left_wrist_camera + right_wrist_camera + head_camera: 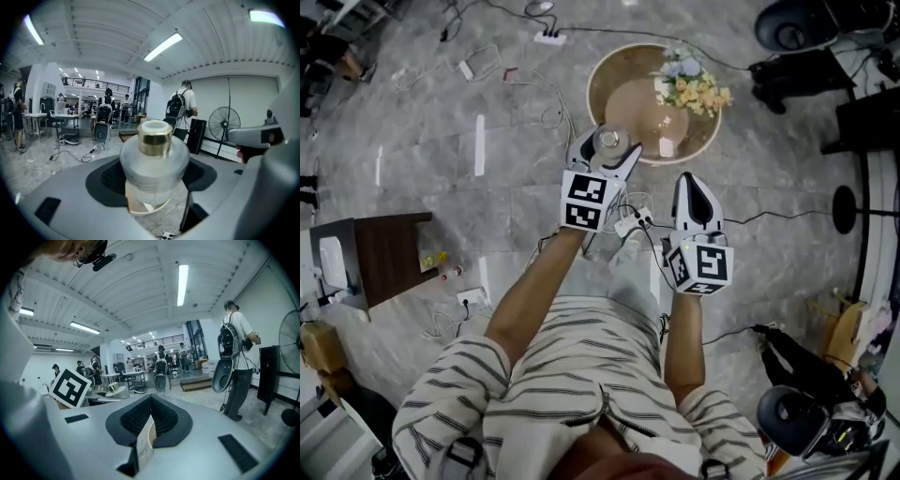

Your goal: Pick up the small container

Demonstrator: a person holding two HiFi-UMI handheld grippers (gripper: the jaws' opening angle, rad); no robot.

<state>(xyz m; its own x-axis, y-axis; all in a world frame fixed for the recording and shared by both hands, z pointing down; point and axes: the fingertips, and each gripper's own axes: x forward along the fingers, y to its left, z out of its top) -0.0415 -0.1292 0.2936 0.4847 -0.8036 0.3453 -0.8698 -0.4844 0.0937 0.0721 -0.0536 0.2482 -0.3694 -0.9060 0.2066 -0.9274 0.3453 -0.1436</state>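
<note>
The small container (154, 161), frosted with a gold collar, is clamped by the left gripper (607, 147); the right gripper (692, 184) is held closed, empty.

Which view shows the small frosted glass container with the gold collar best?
The left gripper view: the frosted glass container fills the centre, held by the left gripper. The head view shows it small, from above; the right gripper view, only a distant glimpse.

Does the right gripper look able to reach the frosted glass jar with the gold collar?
Probably yes: the frosted glass jar, clamped in the left gripper, has its collared top bare, and the right gripper, close beside, is shut and empty. It must open first.
</note>
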